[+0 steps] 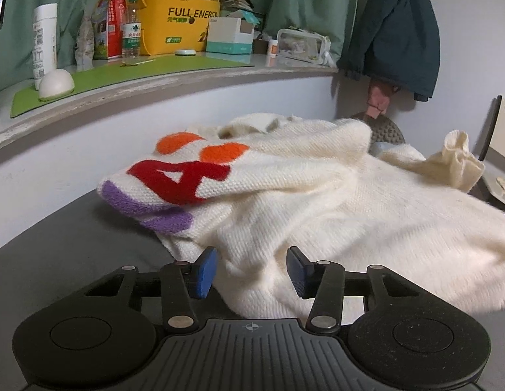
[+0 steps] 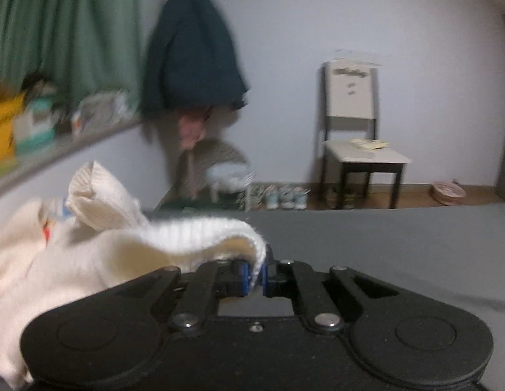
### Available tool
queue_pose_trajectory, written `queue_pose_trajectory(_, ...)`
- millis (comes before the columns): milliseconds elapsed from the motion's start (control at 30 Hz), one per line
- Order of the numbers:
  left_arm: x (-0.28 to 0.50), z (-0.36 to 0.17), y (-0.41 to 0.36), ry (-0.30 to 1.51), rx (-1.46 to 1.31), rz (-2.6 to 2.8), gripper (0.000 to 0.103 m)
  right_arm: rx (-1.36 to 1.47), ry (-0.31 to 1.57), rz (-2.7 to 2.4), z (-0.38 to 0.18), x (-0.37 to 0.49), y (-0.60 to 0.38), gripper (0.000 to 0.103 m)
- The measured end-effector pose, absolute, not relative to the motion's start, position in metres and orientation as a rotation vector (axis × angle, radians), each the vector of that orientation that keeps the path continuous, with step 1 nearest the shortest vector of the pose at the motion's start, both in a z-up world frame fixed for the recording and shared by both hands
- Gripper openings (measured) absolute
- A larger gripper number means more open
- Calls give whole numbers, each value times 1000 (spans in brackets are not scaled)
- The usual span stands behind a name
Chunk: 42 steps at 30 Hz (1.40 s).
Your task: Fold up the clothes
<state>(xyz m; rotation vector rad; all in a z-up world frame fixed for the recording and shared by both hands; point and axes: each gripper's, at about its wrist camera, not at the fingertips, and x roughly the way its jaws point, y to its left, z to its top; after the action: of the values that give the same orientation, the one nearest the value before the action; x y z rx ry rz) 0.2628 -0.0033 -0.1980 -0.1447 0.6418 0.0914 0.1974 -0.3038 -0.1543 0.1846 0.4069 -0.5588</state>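
My right gripper (image 2: 256,275) is clamped tight on the ribbed hem of the cream sweater (image 2: 128,247); knit is pinched between the blue pads (image 2: 245,275), edge curling up over them. Right view is motion-blurred. My left gripper (image 1: 252,272) has its jaws partway apart, sweater body lying between the pads, pads not visibly pressing on it. Sweater is crumpled on the grey bed sheet (image 1: 56,244), front panel with red, orange and purple letters (image 1: 177,179) flopped over toward the left, a cuffed sleeve (image 1: 457,159) sticking up at far right. Beyond it: wall ledge (image 1: 187,78) with green mat (image 1: 122,71), white bottle (image 1: 45,42), yellow "FULL ENERGY" bag (image 1: 177,26), plush toy on top. Dark blue jacket (image 2: 193,52) hangs on the wall past the bed end. Farthest: chair (image 2: 356,137) by the back wall, shoes (image 2: 286,197) lined up on the floor beside it.
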Motion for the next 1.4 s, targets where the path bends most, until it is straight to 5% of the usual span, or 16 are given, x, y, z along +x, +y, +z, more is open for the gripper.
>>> queue_pose_trajectory(200, 253, -192, -4, 634, -197, -106, 51, 306, 288, -661, -127, 118, -334, 7)
queue_pose_trajectory(233, 251, -191, -9, 643, -199, -160, 55, 299, 280, -674, -122, 104, -339, 7)
queue_pose_trajectory(300, 246, -190, -21, 657, -190, -262, 80, 276, 269, -706, -111, 74, -351, 7)
queue_pose_trajectory(400, 230, -181, -48, 608, -105, -377, 94, 264, 248, -783, -93, 21, -374, 7)
queue_pose_trajectory(600, 201, -178, -113, 629, 167, -547, 99, 237, 206, -1031, -65, -87, -427, 7)
queue_pose_trajectory(733, 184, -183, -150, 660, 294, -654, 99, 401, 383, -968, -83, -120, -466, 12)
queue_pose_trajectory(767, 181, -181, -157, 645, 321, -655, 99, 455, 430, -921, -92, -124, -474, 15)
queue_pose_trajectory(800, 179, -179, -163, 627, 345, -647, 99, 477, 461, -893, -100, -126, -476, 30)
queue_pose_trajectory(867, 174, -175, -175, 592, 393, -630, 99, 452, 489, -885, -109, -126, -473, 66)
queue_pose_trajectory(900, 175, -174, -175, 590, 398, -616, 99, 412, 489, -898, -111, -127, -469, 93)
queue_pose_trajectory(1033, 197, -180, -160, 681, 291, -620, 98, 303, 483, -883, -109, -129, -446, 97)
queue_pose_trajectory(1133, 197, -191, -161, 728, 312, -640, 76, 329, 465, -728, -104, -118, -433, 97)
queue_pose_trajectory(1200, 194, -197, -164, 752, 350, -652, 44, 351, 468, -611, -104, -103, -427, 97)
queue_pose_trajectory(1300, 194, -200, -164, 780, 338, -682, 21, 332, 480, -444, -117, -61, -412, 97)
queue_pose_trajectory(1400, 198, -201, -157, 806, 278, -693, 11, 282, 501, -344, -138, -3, -404, 96)
